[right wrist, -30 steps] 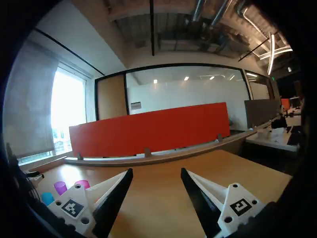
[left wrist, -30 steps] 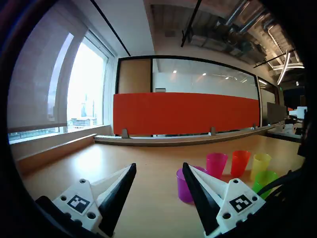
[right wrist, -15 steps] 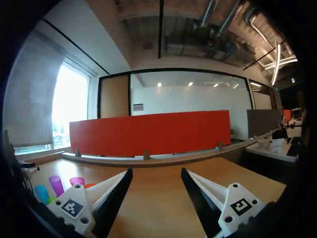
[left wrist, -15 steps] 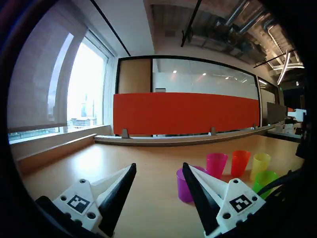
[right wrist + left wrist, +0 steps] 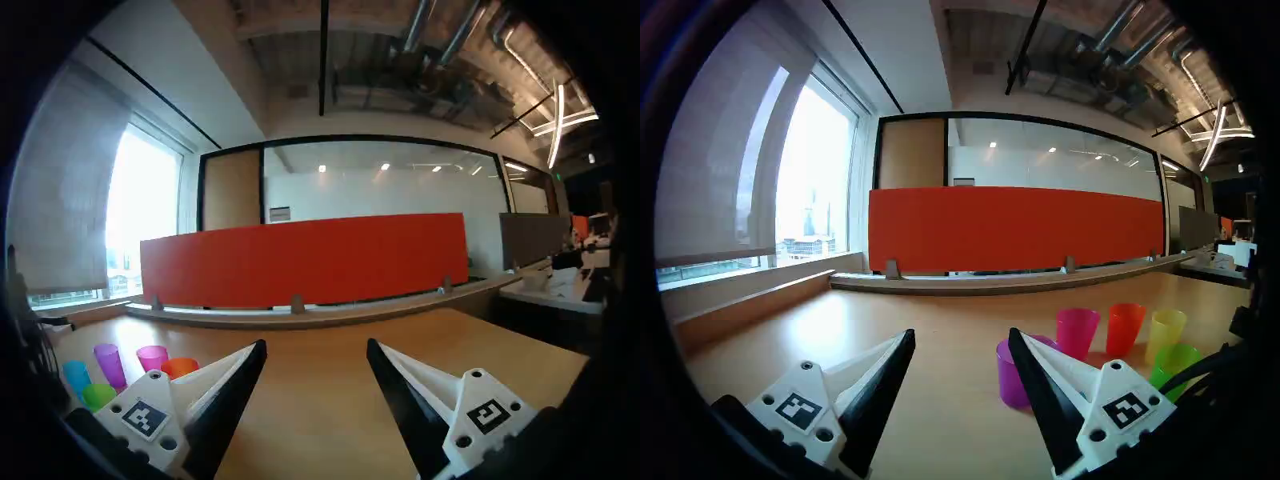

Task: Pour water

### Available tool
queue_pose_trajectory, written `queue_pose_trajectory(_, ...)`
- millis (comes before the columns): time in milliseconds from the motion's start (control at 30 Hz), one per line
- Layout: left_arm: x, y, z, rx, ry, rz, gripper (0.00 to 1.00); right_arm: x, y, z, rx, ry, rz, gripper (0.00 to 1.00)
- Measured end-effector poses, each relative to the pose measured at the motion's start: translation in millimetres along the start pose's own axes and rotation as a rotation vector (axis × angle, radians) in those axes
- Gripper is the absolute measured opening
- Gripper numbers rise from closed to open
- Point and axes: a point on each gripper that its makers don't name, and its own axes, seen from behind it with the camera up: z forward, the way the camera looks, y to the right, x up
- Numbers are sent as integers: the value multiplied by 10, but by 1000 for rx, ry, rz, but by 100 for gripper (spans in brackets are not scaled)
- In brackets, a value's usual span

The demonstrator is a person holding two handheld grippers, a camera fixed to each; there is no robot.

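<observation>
Wooden desk (image 5: pixel 944 336), pink cup (image 5: pixel 1077 332) upright, mouth apparently upward

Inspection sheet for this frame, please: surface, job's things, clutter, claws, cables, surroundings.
Surface: light wooden desk, no spill visible.
Job's things: purple cup, pink cup, orange cup, yellow cup, green cup, blue cup; all upright, grouped; contents cannot be told.
Clutter: nothing seen.
Grippers: left claw open, holding nothing; right claw open, holding nothing.
Cables: black cable beside the green cup.
Surroundings: orange divider panel, window, glass wall.
</observation>
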Motion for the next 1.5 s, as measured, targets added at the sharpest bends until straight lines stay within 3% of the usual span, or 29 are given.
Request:
queue_pose_trajectory(867,0,-2,1,0,0,0,86,-371,141,100,-28,-34,-54,98)
queue_pose_trajectory(1500,-1,-6,2,0,0,0,86,-399,128,118,-36,-51,-74,98)
